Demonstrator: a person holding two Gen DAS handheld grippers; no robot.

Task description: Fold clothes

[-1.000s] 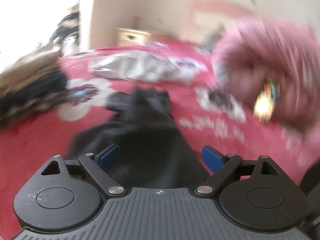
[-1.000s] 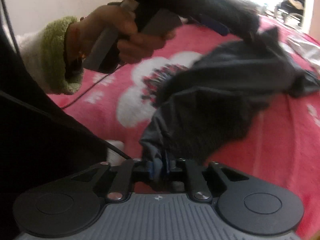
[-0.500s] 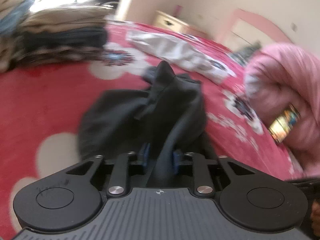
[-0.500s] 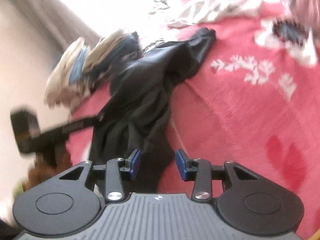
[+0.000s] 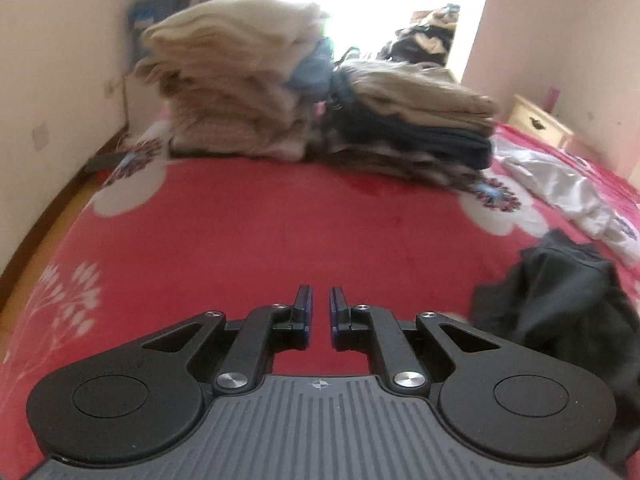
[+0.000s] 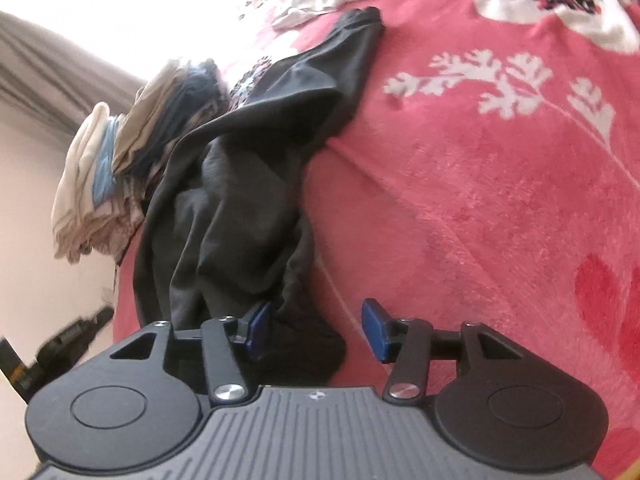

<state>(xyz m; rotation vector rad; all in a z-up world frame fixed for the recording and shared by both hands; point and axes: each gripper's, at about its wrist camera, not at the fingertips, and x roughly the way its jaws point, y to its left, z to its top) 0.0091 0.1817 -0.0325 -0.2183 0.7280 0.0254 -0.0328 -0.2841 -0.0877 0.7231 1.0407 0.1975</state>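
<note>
The left gripper has just been closing and its jaws now stand almost together with nothing between them, only the red bed cover in front. Ahead of it, a pile of folded clothes sits at the far edge of the bed. The dark garment lies crumpled to the right of this gripper, apart from it. The right gripper has just been opening; its jaws are apart, and the dark garment lies by its left pad, not clamped. The risk, I think, is that nobody holds the garment now, so it stays bunched; a grasp into the heap may catch several layers and make a crooked fold.
</note>
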